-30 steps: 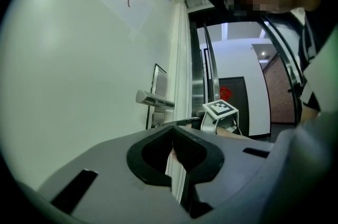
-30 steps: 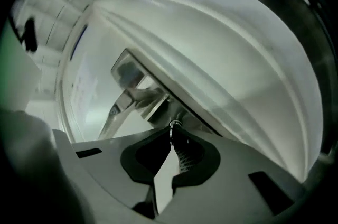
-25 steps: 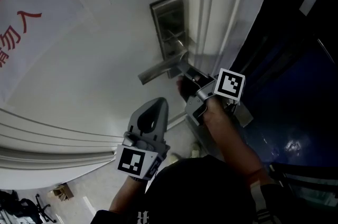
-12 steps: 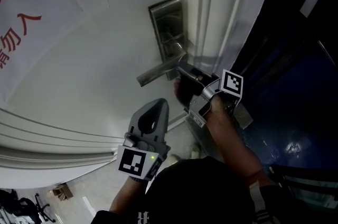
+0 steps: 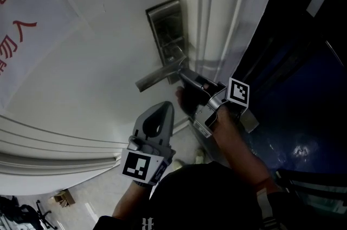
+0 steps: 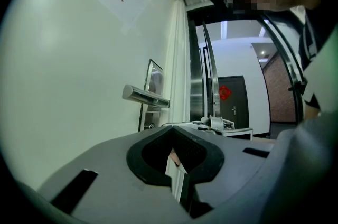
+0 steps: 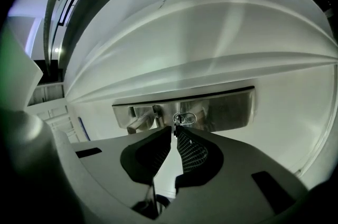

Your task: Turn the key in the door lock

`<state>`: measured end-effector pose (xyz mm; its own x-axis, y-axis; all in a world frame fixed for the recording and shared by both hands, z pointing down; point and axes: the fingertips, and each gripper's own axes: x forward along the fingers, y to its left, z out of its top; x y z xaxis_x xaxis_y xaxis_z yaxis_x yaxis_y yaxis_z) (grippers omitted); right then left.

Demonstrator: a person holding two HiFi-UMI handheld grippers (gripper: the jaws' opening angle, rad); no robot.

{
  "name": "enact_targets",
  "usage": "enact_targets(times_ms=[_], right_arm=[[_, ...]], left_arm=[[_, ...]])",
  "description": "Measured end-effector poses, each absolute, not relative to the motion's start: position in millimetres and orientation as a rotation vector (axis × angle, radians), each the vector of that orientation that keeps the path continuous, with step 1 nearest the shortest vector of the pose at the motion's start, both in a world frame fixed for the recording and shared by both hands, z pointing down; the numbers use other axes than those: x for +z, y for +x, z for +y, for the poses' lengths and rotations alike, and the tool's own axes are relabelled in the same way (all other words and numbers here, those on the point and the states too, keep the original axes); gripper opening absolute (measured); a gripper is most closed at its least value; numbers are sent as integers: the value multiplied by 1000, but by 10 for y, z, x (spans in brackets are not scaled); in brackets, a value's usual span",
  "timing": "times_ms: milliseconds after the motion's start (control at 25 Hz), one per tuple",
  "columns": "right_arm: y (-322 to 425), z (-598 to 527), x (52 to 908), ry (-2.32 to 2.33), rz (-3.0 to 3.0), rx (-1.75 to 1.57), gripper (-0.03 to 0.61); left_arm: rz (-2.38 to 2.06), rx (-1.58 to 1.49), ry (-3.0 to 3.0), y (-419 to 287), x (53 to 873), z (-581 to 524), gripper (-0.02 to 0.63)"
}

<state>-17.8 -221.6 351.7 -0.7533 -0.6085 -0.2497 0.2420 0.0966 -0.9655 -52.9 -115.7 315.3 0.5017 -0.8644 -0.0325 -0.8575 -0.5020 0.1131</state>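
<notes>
At the edge of the white door (image 5: 97, 61), the right hand-held gripper (image 5: 183, 75) reaches up to the steel lock plate (image 5: 167, 28). Its tip sits just below the point where the lever handle (image 5: 154, 77) joins the plate. The handle slopes down and away from the plate toward the left of the head view.

Seen from the right gripper view, the lock plate (image 7: 222, 109) lies across the picture and the handle (image 7: 138, 122) juts out at its left end. The key (image 7: 177, 119) stands out of the plate, right at the tip of the right hand-held gripper (image 7: 175, 130). The jaws are drawn together and pinch the key's head. A thin wire ring (image 7: 189, 118) loops off the key against the plate.

The left hand-held gripper (image 5: 161, 106) hangs lower, apart from the door, with its tip pointing up toward the handle. In the left gripper view, the jaws of the left hand-held gripper (image 6: 173, 129) are closed on each other and hold nothing. Beyond them the handle (image 6: 145, 96) sticks out sideways from the plate (image 6: 153, 77).

A white sign (image 5: 13, 33) with red characters hangs on the door well left of the lock. Right of the plate runs the white door frame (image 5: 217, 17), with a dark opening past it.
</notes>
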Motion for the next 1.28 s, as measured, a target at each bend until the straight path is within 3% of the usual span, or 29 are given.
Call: enact_targets(times_ms=[280,720,1280], right_arm=[[-58,-1972,3501,-455,1939,-1576,23],[-99,-1663,3174,-1057,2760,-381,17],[-104,-1529,3221,-1233,2886,-11,15]], left_arm=[[-1487,-142,2630,-478,3153,-1186,8],[-1534,-121,2620,-530,3121,-1226,8],[-1546,-122,2651,-480,3077,-1169,8]])
